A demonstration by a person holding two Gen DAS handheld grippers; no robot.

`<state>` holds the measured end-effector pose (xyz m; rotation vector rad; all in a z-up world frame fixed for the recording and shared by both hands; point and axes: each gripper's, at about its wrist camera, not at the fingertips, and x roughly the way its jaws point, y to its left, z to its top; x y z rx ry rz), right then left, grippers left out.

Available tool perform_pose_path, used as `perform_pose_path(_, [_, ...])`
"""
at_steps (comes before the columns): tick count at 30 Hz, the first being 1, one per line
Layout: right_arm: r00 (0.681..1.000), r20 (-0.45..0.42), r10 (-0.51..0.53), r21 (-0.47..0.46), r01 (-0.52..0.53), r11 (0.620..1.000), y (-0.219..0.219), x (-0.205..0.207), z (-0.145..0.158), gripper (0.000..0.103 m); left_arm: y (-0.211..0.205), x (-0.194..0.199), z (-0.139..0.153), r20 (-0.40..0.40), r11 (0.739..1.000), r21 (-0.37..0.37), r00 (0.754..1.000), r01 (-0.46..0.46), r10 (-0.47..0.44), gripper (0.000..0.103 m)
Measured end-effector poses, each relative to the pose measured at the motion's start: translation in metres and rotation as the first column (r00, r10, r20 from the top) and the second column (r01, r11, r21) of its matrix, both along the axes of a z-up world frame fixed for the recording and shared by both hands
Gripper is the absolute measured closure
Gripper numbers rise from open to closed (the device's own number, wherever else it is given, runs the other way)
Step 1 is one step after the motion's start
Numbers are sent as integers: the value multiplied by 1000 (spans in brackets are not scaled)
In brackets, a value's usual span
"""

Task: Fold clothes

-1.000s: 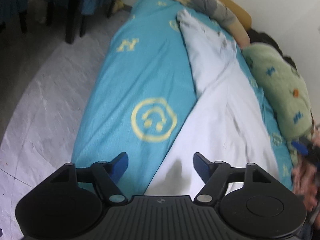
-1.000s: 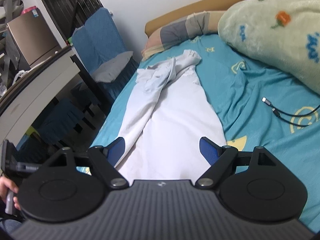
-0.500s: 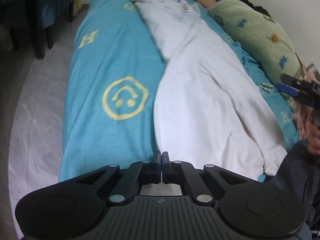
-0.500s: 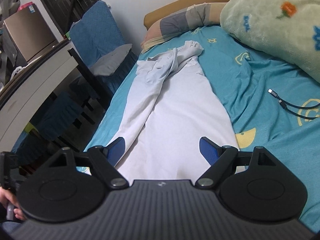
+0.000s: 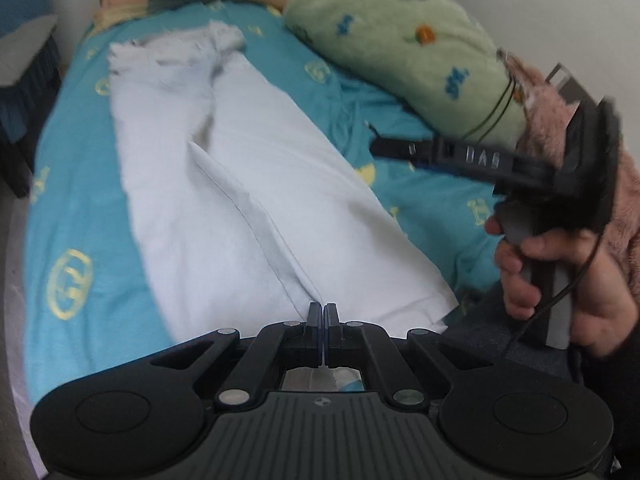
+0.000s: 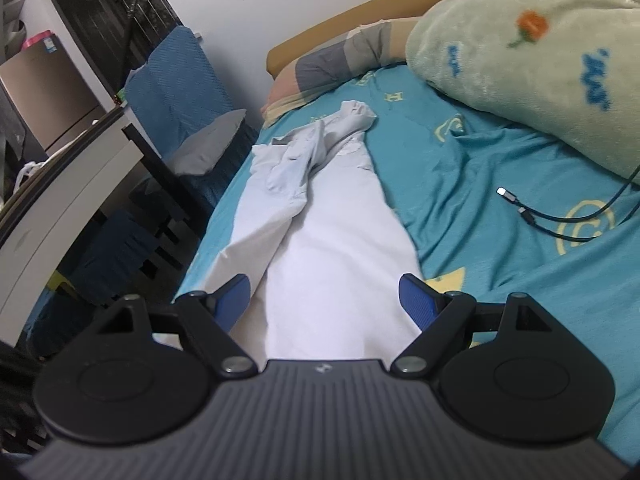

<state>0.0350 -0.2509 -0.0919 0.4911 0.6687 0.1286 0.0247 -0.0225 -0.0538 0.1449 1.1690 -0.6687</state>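
White trousers [image 5: 240,200] lie flat for folding, left gripper [image 5: 323,312] pinching their hem, right gripper [image 6: 326,300] spread wide above.

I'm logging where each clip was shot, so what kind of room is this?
Most likely a bedroom. White trousers lie on a bed with a teal printed sheet, a pillow sits against the headboard, and a green fleece blanket is bunched at the side.

Both wrist views low at the bed's [image 5: 80,216] foot, facing headward along the shared white garment [image 5: 240,200].
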Motion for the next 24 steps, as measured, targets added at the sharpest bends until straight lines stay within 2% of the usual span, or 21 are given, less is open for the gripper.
perform_pose_path(3, [998, -57, -15, 4, 15, 1000, -11, 3, -9, 20, -15, 2, -49, -113, 999, 23, 993, -33, 36, 99])
perform_pose_path(5, [993, -113, -23, 17, 25, 1000, -19, 5, -20, 20, -13, 7, -64, -180, 998, 0, 981, -70, 69, 91])
perform_pose_path(7, [980, -195, -30, 56, 41, 998, -28, 10, -34, 20, -2, 12, -65, -197, 990, -31, 972, -135, 126, 73])
perform_pose_path(8, [971, -235, -31, 89, 54, 995, -33, 12, -42, 20, 5, 15, -64, -201, 984, -48, 967, -170, 158, 55])
perform_pose_path(9, [962, -270, -39, 115, 72, 991, -36, 15, -49, 20, 14, 18, -62, -197, 975, -58, 960, -213, 198, 45])
perform_pose_path(11, [941, -335, -54, 162, 114, 980, -44, 19, -63, 20, 36, 24, -58, -183, 948, -70, 938, -310, 294, 39])
perform_pose_path(14, [905, -415, -93, 186, 184, 965, -51, 24, -80, 20, 49, 28, -66, -214, 923, -49, 906, -383, 365, 34])
perform_pose_path(19, [890, -448, -89, 268, 229, 936, -54, 16, -88, 18, 64, 34, -83, -270, 879, -3, 847, -477, 458, 33])
perform_pose_path(21, [878, -478, -32, 342, 220, 913, -55, 11, -90, 19, 70, 36, -89, -291, 859, 17, 819, -512, 494, 28])
perform_pose_path(24, [849, -525, 63, 358, 153, 921, -41, 3, -86, 20, 80, 40, -99, -321, 826, 48, 774, -562, 546, 23])
